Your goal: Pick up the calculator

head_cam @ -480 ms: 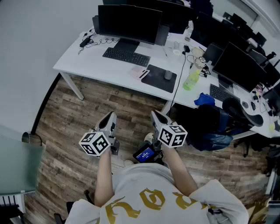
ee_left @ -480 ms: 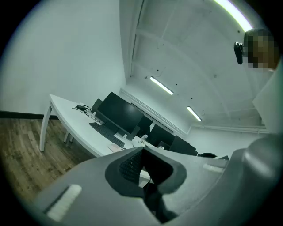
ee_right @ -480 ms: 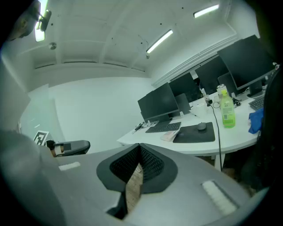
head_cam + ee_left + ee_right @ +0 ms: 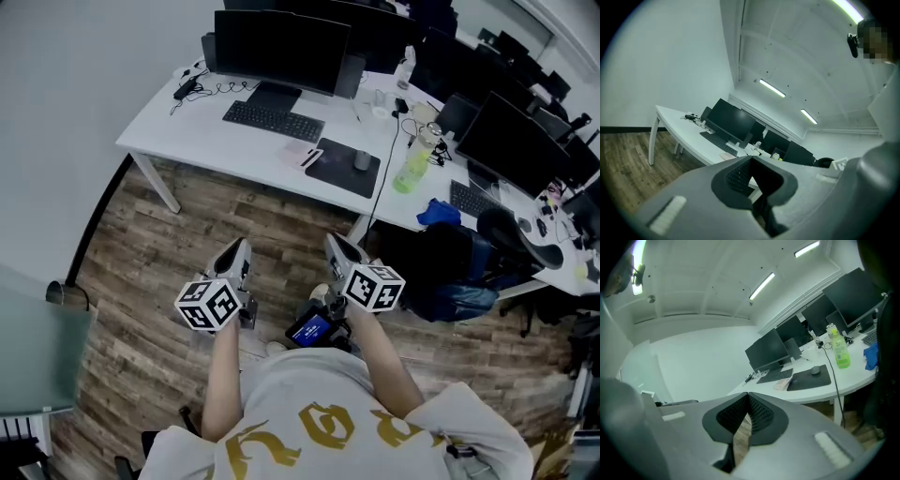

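The calculator (image 4: pixel 302 156) is a small pinkish slab lying flat on the white desk (image 4: pixel 197 131), just left of the black mouse pad (image 4: pixel 343 167). It also shows small in the left gripper view as the calculator (image 4: pixel 727 156), and in the right gripper view as the calculator (image 4: pixel 782 384). Both grippers are held near the person's waist over the wood floor, well short of the desk. The left gripper (image 4: pixel 236 249) has its jaws together on nothing, and so does the right gripper (image 4: pixel 338 246). In their own views the left gripper (image 4: pixel 751 160) and the right gripper (image 4: pixel 747 395) point toward the desk.
On the desk stand a monitor (image 4: pixel 281 42), a keyboard (image 4: pixel 273 120), a mouse (image 4: pixel 359 160) and a green bottle (image 4: pixel 411 169). A blue cloth (image 4: pixel 438 213) and a dark chair (image 4: pixel 450 267) lie to the right. A small lit screen (image 4: pixel 311 330) hangs at the person's waist.
Almost nothing differs; the left gripper has drifted a touch to the right, and both stay shut.
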The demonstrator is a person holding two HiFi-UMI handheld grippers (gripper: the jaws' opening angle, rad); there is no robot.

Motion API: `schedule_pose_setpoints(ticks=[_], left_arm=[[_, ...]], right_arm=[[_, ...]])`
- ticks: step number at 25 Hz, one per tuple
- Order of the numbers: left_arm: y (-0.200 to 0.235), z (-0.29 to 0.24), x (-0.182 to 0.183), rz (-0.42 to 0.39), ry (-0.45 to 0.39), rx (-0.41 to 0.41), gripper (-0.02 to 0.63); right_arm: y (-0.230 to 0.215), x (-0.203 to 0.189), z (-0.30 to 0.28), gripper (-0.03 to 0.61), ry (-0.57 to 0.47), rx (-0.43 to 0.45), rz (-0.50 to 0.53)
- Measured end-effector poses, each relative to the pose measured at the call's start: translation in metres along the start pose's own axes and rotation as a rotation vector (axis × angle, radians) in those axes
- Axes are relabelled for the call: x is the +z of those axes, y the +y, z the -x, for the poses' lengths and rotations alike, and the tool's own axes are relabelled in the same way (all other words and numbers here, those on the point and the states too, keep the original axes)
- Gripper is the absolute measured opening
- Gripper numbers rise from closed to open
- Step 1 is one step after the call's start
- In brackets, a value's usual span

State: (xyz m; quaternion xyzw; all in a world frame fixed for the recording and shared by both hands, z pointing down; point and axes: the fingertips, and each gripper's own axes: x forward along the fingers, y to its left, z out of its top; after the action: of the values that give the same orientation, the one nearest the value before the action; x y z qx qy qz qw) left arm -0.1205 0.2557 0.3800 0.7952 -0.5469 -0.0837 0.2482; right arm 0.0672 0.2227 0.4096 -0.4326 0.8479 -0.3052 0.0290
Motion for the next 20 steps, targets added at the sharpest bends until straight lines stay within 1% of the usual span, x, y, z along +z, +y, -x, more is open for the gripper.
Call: schedule_pose_setpoints(ticks=[1,2,3,4,7,8,9,11,14,16,18,20], left_arm=[[0.002,0.001,0.003,-0.019,-0.014,0.019,0.002],[0.005,0.001,0.006,-0.04,-0.029,0.032,0.034],[0.007,0.0,0.009,-0.054,-0.042,0.037,0.091],[0.009,-0.003,0.012,-0.05,-0.053,0.032,0.11],[0.016,-0.011,0.017,0.008,-0.077,0.011,0.109],[0.02,-0.015,0.016,0.011,-0.07,0.013,0.109],[0.023,-0.02,0.015,0.005,-0.057,0.018,0.11],[0.033,-0.032,0.014,-0.016,-0.03,0.027,0.11],[0.048,-0.059,0.02,-0.084,-0.015,0.027,0.11],[0.057,-0.086,0.027,-0.124,-0.007,0.01,0.11],[0.066,-0.119,0.035,-0.131,0.013,-0.014,0.11],[0.074,-0.153,0.038,-0.104,0.041,-0.036,0.11]], right_arm=[[0.004,0.002,0.001,0.023,-0.018,0.026,-0.01],[0.009,0.004,0.001,0.026,-0.033,0.058,-0.023],[0.012,0.006,0.001,0.062,-0.044,0.085,-0.04],[0.012,0.007,0.0,0.097,-0.051,0.102,-0.055],[0.004,0.011,-0.008,0.13,-0.06,0.096,-0.071],[-0.001,0.013,-0.013,0.154,-0.061,0.086,-0.073],[-0.006,0.016,-0.018,0.176,-0.064,0.078,-0.077],[-0.014,0.023,-0.033,0.183,-0.084,0.084,-0.095],[-0.027,0.036,-0.063,0.195,-0.115,0.115,-0.139],[-0.038,0.04,-0.087,0.198,-0.11,0.11,-0.153],[-0.053,0.045,-0.112,0.198,-0.104,0.082,-0.166],[-0.073,0.05,-0.133,0.213,-0.094,0.032,-0.189]])
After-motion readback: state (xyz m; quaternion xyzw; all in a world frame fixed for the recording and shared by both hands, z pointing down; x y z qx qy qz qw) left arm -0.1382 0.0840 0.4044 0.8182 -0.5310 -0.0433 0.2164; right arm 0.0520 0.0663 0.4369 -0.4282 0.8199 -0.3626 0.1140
